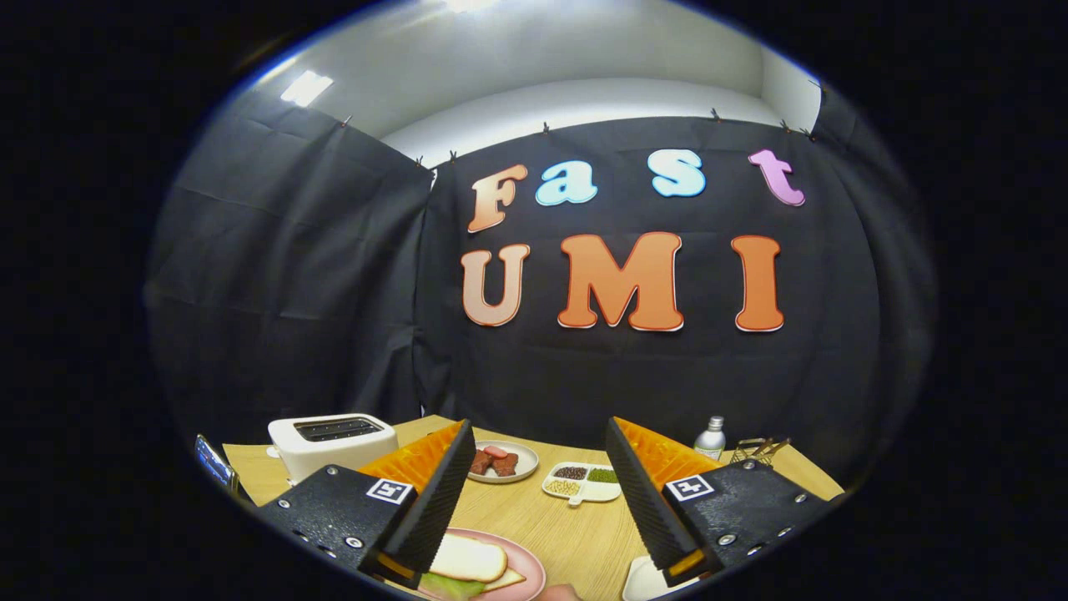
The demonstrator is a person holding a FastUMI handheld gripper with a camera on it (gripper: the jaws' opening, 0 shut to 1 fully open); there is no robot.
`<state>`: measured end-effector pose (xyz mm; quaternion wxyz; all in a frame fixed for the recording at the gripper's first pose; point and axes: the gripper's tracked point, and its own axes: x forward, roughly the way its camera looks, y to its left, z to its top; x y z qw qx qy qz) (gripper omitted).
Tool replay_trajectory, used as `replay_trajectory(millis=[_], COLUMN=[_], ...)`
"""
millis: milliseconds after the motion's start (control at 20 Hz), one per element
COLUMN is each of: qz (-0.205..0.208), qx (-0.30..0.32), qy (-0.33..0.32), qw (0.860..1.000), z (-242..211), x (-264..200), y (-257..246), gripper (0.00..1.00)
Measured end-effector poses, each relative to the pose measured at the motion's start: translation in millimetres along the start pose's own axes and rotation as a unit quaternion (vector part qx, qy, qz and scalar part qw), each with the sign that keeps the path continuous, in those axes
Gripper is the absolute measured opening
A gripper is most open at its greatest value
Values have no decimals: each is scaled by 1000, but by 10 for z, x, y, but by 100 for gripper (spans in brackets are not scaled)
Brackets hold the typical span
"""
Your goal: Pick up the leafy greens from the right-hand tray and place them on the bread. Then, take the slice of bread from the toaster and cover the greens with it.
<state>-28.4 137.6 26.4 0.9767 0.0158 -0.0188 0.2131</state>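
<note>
Gripper (538, 492) hangs wide apart, empty, over the pink plate (526, 561) at lower centre (bread (469, 558) already caps the greens (450, 587)).

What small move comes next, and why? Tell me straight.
Probably back the open tool away from the table: a bread slice already covers the greens on the pink plate, and nothing sits between its fingers.

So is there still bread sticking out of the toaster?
No, the toaster slots look empty, and a bread slice lies on the pink plate.
</note>
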Motion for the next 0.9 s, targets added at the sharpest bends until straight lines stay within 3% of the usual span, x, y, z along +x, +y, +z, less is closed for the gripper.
replay_trajectory(millis=[900], qz=[-27], qx=[4], qy=[-43], qw=[999], z=[210], x=[17], y=[-119], gripper=[96])
